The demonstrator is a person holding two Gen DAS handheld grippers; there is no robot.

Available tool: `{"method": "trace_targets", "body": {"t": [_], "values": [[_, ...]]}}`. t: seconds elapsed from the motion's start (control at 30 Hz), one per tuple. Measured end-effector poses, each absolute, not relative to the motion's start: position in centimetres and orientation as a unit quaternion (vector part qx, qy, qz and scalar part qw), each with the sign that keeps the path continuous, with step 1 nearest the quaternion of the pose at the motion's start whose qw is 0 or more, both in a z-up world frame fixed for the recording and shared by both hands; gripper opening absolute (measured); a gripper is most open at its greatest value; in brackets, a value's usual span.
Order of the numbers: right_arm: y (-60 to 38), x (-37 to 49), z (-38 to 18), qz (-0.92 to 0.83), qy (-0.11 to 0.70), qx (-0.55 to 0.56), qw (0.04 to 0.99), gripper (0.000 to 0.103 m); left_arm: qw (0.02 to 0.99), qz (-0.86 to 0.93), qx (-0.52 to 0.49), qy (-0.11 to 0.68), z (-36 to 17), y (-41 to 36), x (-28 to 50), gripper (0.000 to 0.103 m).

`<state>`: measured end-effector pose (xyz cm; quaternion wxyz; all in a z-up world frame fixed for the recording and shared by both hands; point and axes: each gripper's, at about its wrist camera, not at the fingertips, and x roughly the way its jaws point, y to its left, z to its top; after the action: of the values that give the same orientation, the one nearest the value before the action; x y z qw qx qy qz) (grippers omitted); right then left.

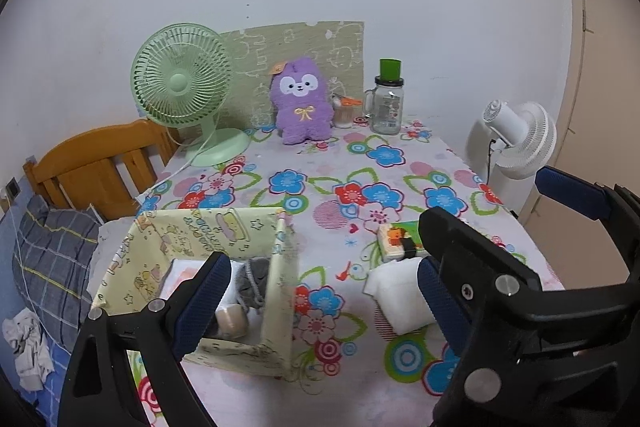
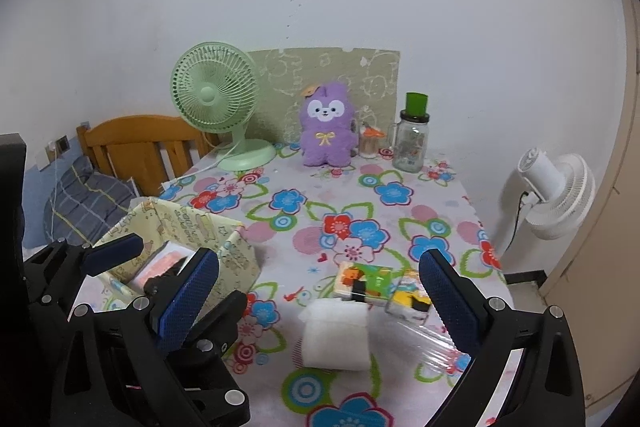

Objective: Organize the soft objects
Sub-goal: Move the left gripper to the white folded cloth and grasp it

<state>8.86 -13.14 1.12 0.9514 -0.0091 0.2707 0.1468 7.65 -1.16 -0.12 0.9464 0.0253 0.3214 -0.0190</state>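
Observation:
A pale yellow printed fabric box (image 1: 224,227) (image 2: 192,227) stands at the table's left, holding a grey soft item (image 1: 254,279), a beige roll (image 1: 232,321) and a pink-white pack (image 2: 160,263). A white folded soft item (image 1: 396,297) (image 2: 336,335) lies on the floral cloth right of the box. Two small tissue packs (image 2: 364,281) (image 1: 394,241) lie just beyond it. My left gripper (image 1: 320,299) is open, its left finger over the box. My right gripper (image 2: 320,303) is open and empty, straddling the white item from above and behind.
A purple plush (image 1: 302,99) sits at the table's back, between a green desk fan (image 1: 184,83) and a glass jar with a green lid (image 1: 388,99). A white fan (image 1: 520,139) stands off the right edge. A wooden bed headboard (image 1: 96,163) and pillow lie left.

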Motion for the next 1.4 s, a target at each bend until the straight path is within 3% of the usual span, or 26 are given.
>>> {"method": "trace_targets", "body": {"t": [1.4], "values": [[-20.8, 10.9, -7.9, 0.116, 0.310, 0.004, 0.944, 0.100, 0.923, -0.063, 0.038, 0.378, -8.5, -8.2, 10.4, 0.094]]}}
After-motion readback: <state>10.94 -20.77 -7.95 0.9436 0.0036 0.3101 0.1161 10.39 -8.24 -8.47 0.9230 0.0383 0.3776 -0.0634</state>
